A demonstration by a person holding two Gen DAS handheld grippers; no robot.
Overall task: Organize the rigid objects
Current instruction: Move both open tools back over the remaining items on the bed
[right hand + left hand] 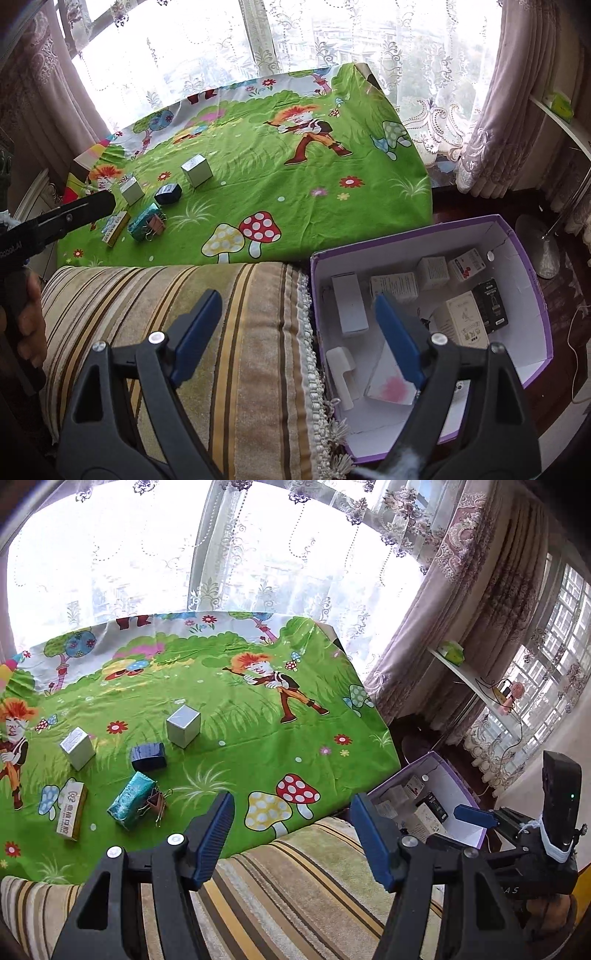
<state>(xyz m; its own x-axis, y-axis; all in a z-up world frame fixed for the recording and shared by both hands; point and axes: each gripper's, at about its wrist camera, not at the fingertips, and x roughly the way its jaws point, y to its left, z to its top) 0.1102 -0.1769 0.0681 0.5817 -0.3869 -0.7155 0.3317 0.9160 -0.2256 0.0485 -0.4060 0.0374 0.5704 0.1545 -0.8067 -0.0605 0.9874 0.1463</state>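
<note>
Small boxes lie on the green cartoon cloth [258, 738]: a silver cube [183, 726], a second silver box [77, 747], a dark blue box [148, 757], a teal box [131, 805] with binder clips [157, 803] beside it, and a white and gold carton [72, 809]. My left gripper [291, 834] is open and empty, above the striped cushion just short of the cloth. My right gripper [295, 332] is open and empty over the left rim of the purple-edged box [532, 295], which holds several small cartons. The same boxes show in the right wrist view, silver cube [197, 170] among them.
A striped cushion [229, 332] lies between the cloth and me. Lace curtains and a window stand behind the cloth. A white shelf [472, 675] with a green item is at the right. The left gripper's body [55, 221] shows at the left edge of the right wrist view.
</note>
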